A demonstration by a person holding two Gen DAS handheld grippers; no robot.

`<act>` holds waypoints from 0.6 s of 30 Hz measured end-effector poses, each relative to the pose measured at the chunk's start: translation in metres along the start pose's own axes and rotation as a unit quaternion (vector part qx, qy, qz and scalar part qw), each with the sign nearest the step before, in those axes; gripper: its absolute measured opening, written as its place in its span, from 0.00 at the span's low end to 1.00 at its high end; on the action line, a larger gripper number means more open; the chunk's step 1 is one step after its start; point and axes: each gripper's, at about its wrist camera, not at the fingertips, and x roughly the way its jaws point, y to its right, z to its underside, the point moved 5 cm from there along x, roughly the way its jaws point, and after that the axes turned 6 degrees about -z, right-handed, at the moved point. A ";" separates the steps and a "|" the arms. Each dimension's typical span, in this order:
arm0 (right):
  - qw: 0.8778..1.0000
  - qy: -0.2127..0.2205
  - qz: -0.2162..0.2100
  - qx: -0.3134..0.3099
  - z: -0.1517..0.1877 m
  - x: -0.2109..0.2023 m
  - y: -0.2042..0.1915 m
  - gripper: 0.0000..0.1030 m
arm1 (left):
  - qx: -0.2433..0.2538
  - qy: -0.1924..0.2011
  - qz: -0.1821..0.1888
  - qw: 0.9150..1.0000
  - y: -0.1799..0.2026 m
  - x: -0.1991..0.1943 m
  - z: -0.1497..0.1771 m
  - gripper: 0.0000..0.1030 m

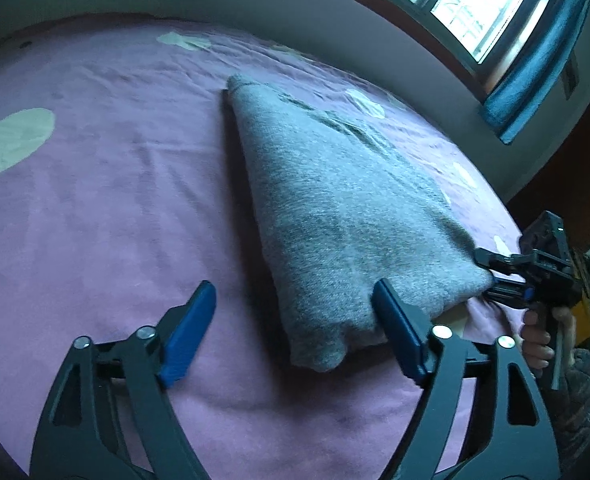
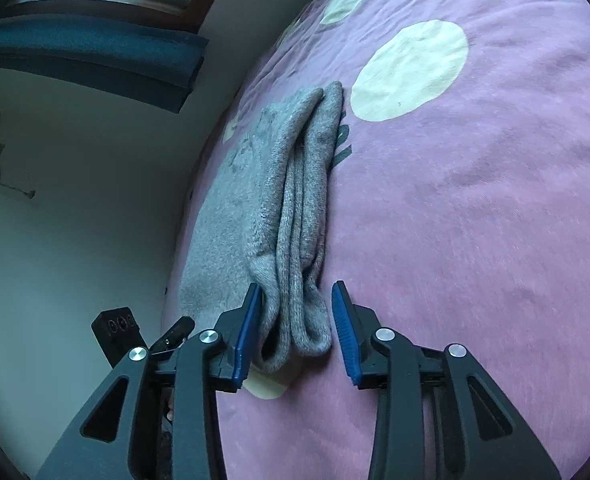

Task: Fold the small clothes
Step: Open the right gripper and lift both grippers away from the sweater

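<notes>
A folded grey knit garment [image 1: 335, 208] lies on the purple bedspread [image 1: 95, 200], running from the lower centre of the left wrist view up toward the top middle, with pale spots of the cover around it and a window [image 1: 475, 0] at the upper right. Your left gripper [image 1: 295, 320] stands with its jaws wide apart at the bottom of that frame, one blue pad [image 1: 399, 336] against the near edge of the cloth and the other over bare cover, holding nothing. Your right gripper [image 2: 297, 320] sits at the bottom centre of its own view with the stacked end of the fold between its jaws; one pad [image 2: 247, 332] touches the layers, the other stands just clear, so the grip looks not yet closed. The knit appears soft, thick and light, likely to sag and to let its layers slide over one another if you lift it by one edge. You would do best, it seems, to take the near corners through all the layers at once, one gripper to each, pinching well in from the rounded fold so no single layer slips free.
</notes>
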 end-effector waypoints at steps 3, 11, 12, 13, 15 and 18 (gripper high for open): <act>1.000 0.005 0.014 -0.016 0.004 -0.005 -0.006 0.53 | 0.005 0.007 -0.029 1.000 -0.002 -0.007 0.004 0.86; 0.989 0.028 0.122 -0.074 0.015 -0.007 -0.026 0.73 | 0.016 0.038 -0.102 0.994 -0.004 -0.031 0.011 0.93; 0.985 0.031 0.145 -0.090 0.018 -0.006 -0.030 0.74 | 0.017 0.042 -0.115 0.992 -0.005 -0.034 0.011 0.94; 0.980 0.034 0.165 -0.104 0.019 -0.005 -0.032 0.74 | 0.017 0.045 -0.124 0.991 -0.006 -0.036 0.011 0.94; 0.969 0.039 0.203 -0.134 0.024 -0.003 -0.037 0.74 | 0.018 0.050 -0.146 0.988 -0.008 -0.040 0.012 0.94; 0.954 0.049 0.240 -0.173 0.028 0.001 -0.044 0.74 | 0.022 0.054 -0.165 0.985 -0.010 -0.045 0.015 0.95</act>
